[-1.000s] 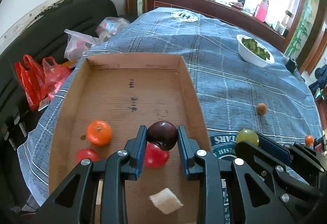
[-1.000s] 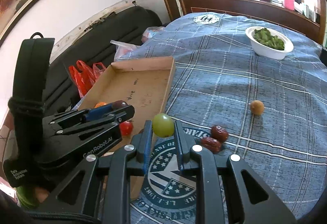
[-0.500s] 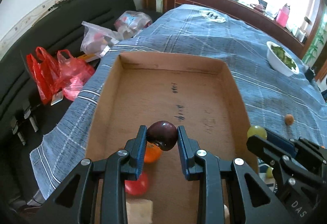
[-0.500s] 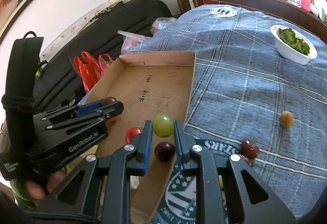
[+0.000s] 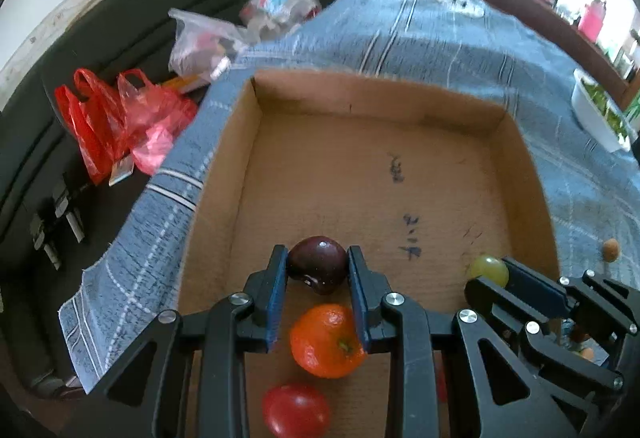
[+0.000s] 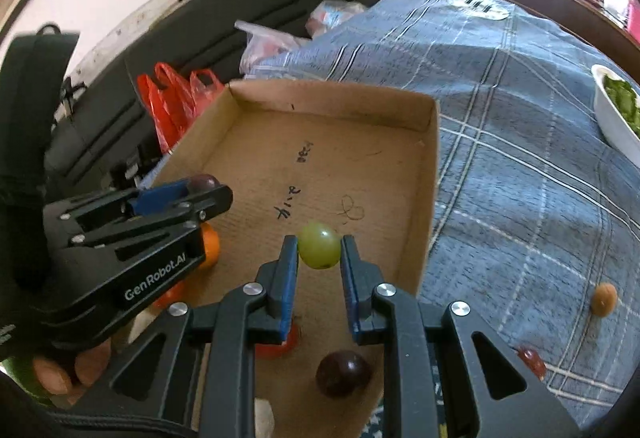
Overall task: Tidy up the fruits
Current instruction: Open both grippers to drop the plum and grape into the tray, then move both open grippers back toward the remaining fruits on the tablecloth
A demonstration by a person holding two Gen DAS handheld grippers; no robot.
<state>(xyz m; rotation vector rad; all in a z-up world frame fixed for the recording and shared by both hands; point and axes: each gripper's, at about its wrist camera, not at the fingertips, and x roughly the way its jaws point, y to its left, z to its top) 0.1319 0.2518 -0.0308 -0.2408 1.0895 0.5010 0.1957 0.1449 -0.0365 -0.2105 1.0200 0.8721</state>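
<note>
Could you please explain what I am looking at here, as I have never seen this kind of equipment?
There is no robot: a person holds a two-fingered claw in each hand, and each claw carries a wide-angle camera looking along its fingers. One picture comes from the left claw, the other from the right claw. The left one is closed on a dark plum; the right one is closed on a green grape. Both are over a shallow cardboard box on a blue checked cloth. In the box lie an orange, a red tomato and another dark fruit. A white bowl of greens sits farther off.

Blue plaid tablecloth [image 6: 520,158], brown cardboard box [image 5: 360,106], orange mandarin [image 5: 326,340].
</note>
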